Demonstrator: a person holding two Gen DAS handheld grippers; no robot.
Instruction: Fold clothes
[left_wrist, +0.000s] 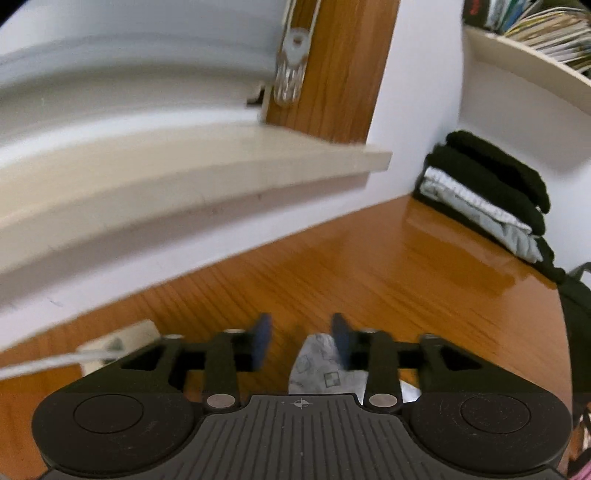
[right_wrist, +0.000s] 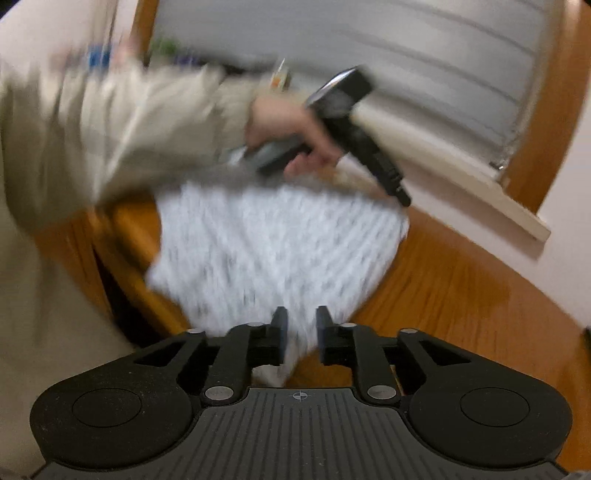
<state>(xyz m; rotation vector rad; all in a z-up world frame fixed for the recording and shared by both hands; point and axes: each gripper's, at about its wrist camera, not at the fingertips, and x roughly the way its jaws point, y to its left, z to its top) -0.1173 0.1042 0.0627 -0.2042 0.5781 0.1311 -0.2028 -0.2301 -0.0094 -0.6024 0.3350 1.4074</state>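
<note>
Soft, even daylight fills both views. A pale sheen lies on the wooden table (left_wrist: 424, 258) below the window sill (left_wrist: 221, 173). Fisheye bending curves the sill and darkens the frame corners. The right wrist view is heavily motion-blurred: the sleeve (right_wrist: 122, 129), the hand (right_wrist: 291, 129) and the white patterned cloth (right_wrist: 266, 243) smear, while the near gripper body stays sharp.

Left tool (left_wrist: 302, 341) has its fingers parted; right tool (right_wrist: 300, 334) stands narrowly apart; the person's hand (right_wrist: 291, 136) grips the left tool's handle.
</note>
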